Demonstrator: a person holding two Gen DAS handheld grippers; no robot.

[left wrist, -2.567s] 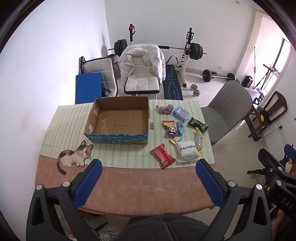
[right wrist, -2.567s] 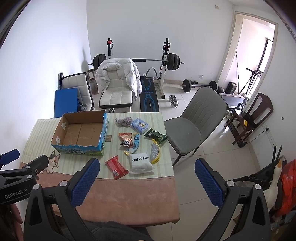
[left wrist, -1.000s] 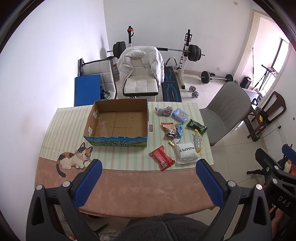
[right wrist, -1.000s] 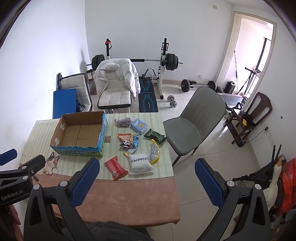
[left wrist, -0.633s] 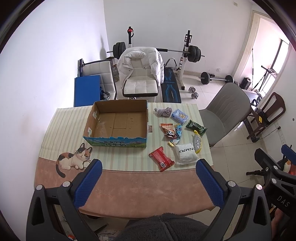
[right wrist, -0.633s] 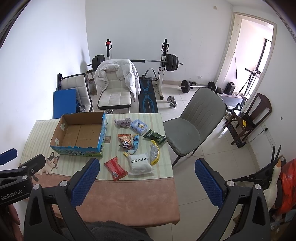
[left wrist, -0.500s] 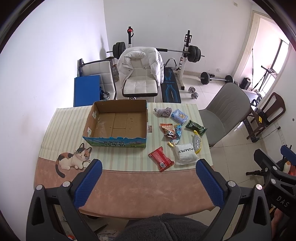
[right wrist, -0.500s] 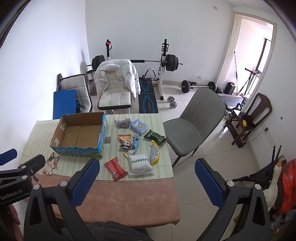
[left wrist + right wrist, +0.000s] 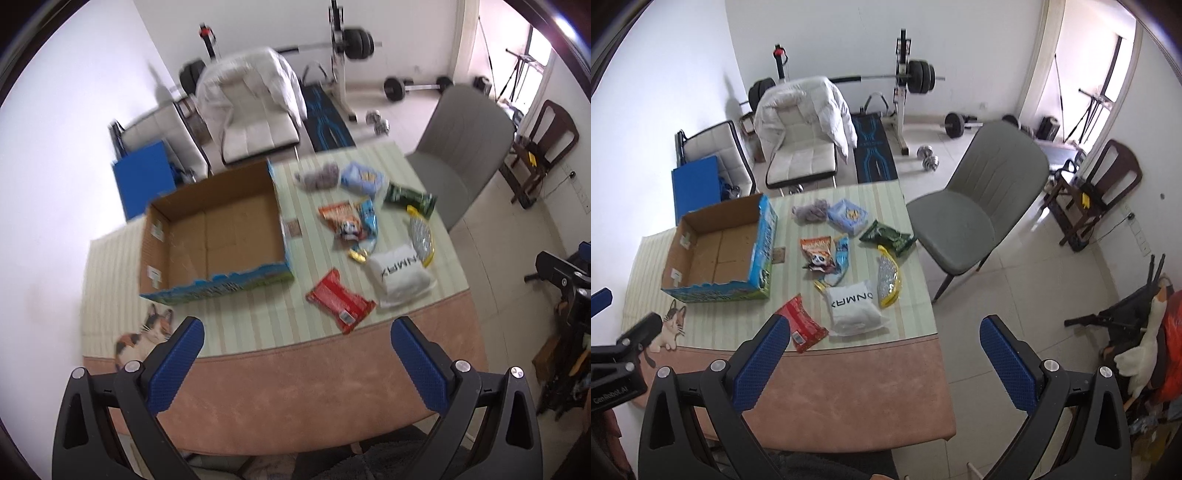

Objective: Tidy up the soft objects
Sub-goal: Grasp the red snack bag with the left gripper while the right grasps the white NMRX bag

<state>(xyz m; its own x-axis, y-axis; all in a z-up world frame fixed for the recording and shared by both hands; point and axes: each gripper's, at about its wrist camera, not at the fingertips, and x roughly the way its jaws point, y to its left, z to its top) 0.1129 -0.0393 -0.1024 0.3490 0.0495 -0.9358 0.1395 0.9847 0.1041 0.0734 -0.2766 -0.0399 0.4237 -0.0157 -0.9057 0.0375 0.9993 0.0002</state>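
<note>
Both tools, left tool [image 9: 295, 352] and right tool [image 9: 884, 350], are hovering spread above the desk [image 9: 849, 391], gripping nothing. Cardboard box [image 9: 210, 229] is sitting empty beside the snack packets [image 9: 846, 266].

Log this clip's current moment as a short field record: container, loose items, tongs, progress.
container: cardboard box, open top, nothing visible inside, on the table
loose items: all beside the box, on its right in both views: red packet, white pouch, panda snack bag, green packet, light blue pack, grey fabric bundle, yellow-edged mesh pouch
left tongs: open, holding nothing, above the near table edge
right tongs: open, holding nothing
progress: nothing boxed yet
</note>
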